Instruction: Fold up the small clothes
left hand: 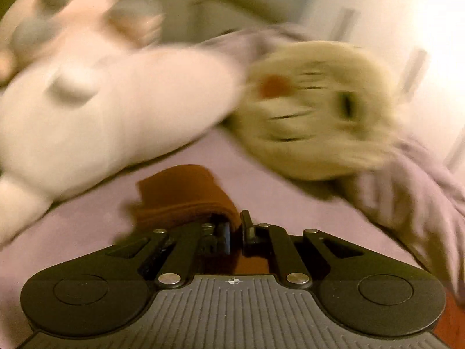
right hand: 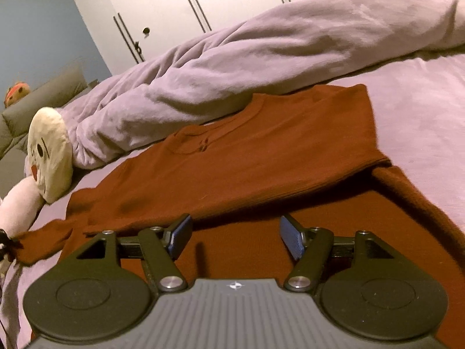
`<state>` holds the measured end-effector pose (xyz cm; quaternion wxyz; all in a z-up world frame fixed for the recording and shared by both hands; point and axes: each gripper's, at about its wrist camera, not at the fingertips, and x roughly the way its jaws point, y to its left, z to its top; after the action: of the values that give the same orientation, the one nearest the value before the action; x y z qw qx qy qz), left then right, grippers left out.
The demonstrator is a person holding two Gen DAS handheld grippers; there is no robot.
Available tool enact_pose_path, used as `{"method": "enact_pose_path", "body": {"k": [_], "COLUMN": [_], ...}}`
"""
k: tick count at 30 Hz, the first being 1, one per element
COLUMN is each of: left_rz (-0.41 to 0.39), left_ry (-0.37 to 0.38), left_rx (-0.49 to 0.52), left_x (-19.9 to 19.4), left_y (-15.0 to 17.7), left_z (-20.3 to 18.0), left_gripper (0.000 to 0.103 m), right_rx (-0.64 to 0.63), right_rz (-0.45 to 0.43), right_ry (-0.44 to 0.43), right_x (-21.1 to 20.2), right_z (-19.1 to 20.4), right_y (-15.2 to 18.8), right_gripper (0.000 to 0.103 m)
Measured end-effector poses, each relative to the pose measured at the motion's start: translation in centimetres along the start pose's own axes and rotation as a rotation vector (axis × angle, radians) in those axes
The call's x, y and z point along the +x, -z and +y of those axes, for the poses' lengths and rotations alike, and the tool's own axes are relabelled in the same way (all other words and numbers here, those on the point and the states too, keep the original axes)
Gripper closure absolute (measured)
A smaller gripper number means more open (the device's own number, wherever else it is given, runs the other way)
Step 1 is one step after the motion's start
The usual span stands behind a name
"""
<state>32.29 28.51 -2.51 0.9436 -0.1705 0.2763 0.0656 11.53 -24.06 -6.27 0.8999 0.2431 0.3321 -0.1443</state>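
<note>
The left hand-held gripper point(left hand: 236, 232) is clenched on a bunched fold of the rust-brown shirt point(left hand: 186, 195); cloth fills the narrow gap between its black fingers, and the pinched part is lifted slightly off the lilac bed sheet point(left hand: 290, 200). The left wrist view is smeared by motion. In it, a pale pink plush toy point(left hand: 110, 101) lies to the upper left of the pinched cloth, and a cream round plush face point(left hand: 316, 107) lies to the upper right, both near the fabric but not touching it.

The right hand-held gripper point(right hand: 236, 238) is released, its blue-padded fingers point(right hand: 292, 240) standing well apart above the shirt point(right hand: 261, 157) without pinching it. Whether the pads brush the cloth I cannot tell. The shirt lies spread on the bed, one layer folded over another, with a sleeve point(right hand: 46, 241) trailing out to the left edge.

Behind the shirt, a rumpled lilac duvet point(right hand: 232, 58) runs from left to right, touching the shirt's far edge near the collar. The cream plush face point(right hand: 51, 157) sits at the duvet's left end. White wardrobe doors point(right hand: 189, 5) with long handles and a blue wall point(right hand: 43, 37) stand beyond. Bare sheet point(right hand: 421, 122) lies open to the right of the shirt.
</note>
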Motion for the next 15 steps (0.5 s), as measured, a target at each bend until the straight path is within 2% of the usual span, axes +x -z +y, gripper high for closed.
{"method": "enact_pose_path", "body": {"k": [2, 5, 7, 9, 11, 12, 14, 15], "left_rz": [-0.039, -0.072, -0.031, 0.046, 0.140, 0.183, 0.258, 0.274], "left_ry": [0.105, 0.293, 0.413, 0.484, 0.501, 0.494, 0.481, 0.458], "left_rx": [0.127, 0.300, 0.374, 0.417, 0.469, 0.479, 0.491, 0.493], "left_x": [-1.9, -5.3, -6.4, -6.5, -5.8, -5.5, -5.2, -5.3], "left_y": [0.4, 2.8, 5.6, 9.2, 13.2, 14.7, 16.8, 17.3], "left_z": [-4.7, -12.3, -16.8, -20.6, -23.3, -23.9, -24.3, -24.0], "left_gripper": [0.094, 0.094, 0.094, 0.090, 0.081, 0.074, 0.071, 0.067], "right_rx": [0.017, 0.032, 0.042, 0.056, 0.066, 0.065, 0.048, 0.034], "right_rz": [-0.008, -0.010, -0.011, -0.011, -0.006, -0.004, 0.000, 0.001], "right_ry": [-0.004, -0.009, -0.016, -0.028, -0.046, -0.054, -0.070, -0.075], "right_x": [-0.3, -0.6, -0.9, -1.2, -1.6, -1.7, -2.2, -2.3], "right_z": [-0.4, -0.8, -1.0, -1.2, -1.1, -1.1, -0.8, -0.7], "right_y": [0.0, 0.1, 0.1, 0.0, -0.1, -0.2, -0.4, -0.5], "right_gripper": [0.036, 0.036, 0.036, 0.036, 0.036, 0.036, 0.036, 0.036]}}
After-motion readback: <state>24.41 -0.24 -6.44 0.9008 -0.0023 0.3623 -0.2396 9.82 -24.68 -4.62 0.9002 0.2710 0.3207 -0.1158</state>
